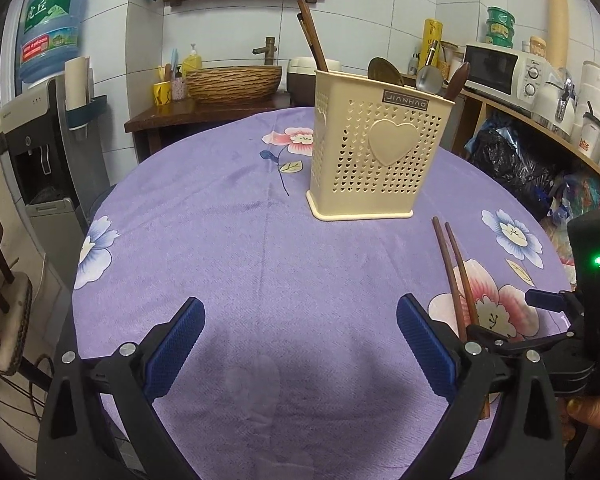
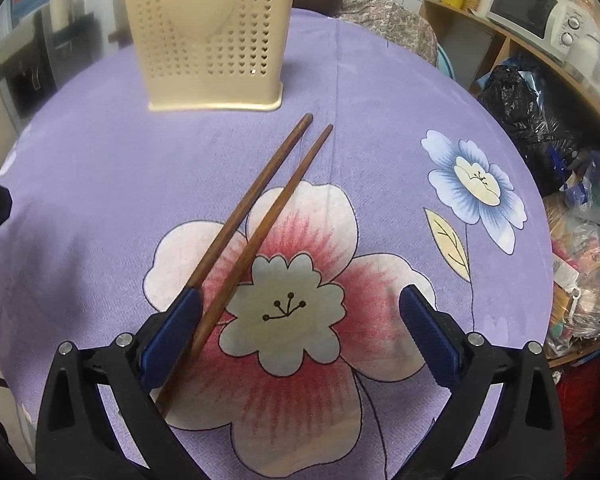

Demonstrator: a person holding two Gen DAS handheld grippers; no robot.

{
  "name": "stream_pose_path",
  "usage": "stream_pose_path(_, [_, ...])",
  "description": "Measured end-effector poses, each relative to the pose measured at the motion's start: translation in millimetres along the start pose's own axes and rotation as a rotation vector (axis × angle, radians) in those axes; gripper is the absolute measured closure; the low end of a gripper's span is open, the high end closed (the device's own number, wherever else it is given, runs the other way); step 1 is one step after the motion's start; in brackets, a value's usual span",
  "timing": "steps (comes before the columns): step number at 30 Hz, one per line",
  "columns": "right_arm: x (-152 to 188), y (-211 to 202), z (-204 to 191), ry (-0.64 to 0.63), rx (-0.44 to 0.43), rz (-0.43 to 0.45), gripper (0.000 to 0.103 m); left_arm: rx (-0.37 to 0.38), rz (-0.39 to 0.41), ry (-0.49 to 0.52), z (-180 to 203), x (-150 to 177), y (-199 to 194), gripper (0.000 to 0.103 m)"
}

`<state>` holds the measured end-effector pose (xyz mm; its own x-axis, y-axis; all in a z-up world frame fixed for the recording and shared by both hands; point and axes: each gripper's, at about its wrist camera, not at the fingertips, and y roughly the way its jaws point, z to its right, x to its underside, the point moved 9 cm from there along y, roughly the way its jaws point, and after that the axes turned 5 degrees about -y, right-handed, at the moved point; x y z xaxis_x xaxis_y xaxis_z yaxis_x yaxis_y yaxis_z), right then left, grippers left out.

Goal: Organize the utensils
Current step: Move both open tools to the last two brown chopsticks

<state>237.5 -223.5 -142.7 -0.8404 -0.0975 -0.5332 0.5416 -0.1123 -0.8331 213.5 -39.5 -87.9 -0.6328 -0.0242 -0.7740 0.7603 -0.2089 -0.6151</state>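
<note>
A cream perforated utensil holder (image 1: 374, 160) (image 2: 210, 36) with a heart on its front stands on the purple flowered tablecloth (image 1: 236, 256). Chopsticks, spoons and a ladle stick out of its top. Two brown wooden chopsticks (image 2: 260, 216) (image 1: 454, 272) lie side by side on the cloth in front of the holder, over a pink flower. My right gripper (image 2: 300, 312) is open just above them; its left finger (image 2: 172, 328) covers the near end of one chopstick. My left gripper (image 1: 300, 328) is open over bare cloth, with nothing between its fingers.
Right of the table runs a shelf with a microwave (image 1: 500, 68), containers and plastic bags (image 1: 508, 156). Behind the table are a wooden counter with a woven basin (image 1: 232, 82) and a water dispenser (image 1: 40, 120). A chair (image 1: 0, 292) stands at the left.
</note>
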Motion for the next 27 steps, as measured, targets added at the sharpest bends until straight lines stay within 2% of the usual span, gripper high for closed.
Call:
stream_pose_path(5, [8.0, -1.8, 29.7, 0.018, 0.031, -0.009, 0.006, 0.006, -0.008, 0.002, 1.4, 2.9, 0.5, 0.007])
stream_pose_path(9, [17.4, 0.4, 62.9, 0.095, 0.022, -0.011, 0.006, 0.017, -0.021, 0.003, 4.5, 4.9, 2.1, 0.007])
stream_pose_path(14, [25.8, 0.9, 81.8, 0.155, -0.003, 0.001, 0.006, 0.088, -0.077, 0.014, 26.2, 11.5, 9.5, 0.008])
stream_pose_path(16, [25.9, 1.1, 80.2, 0.16, -0.015, 0.012, 0.006, 0.141, -0.107, 0.039, 45.8, 14.8, 13.5, 0.014])
stream_pose_path(19, [24.8, -0.4, 76.6, 0.149, -0.019, 0.033, 0.006, 0.189, -0.154, 0.093, 73.1, 23.4, 19.8, 0.026])
stream_pose_path(22, [25.1, 0.5, 77.7, 0.146, -0.026, 0.038, 0.006, 0.235, -0.203, 0.148, 101.5, 38.9, 24.9, 0.034])
stream_pose_path(27, [25.9, 1.4, 82.3, 0.145, -0.027, 0.043, 0.006, 0.206, -0.245, 0.213, 124.1, 61.2, 36.6, 0.051])
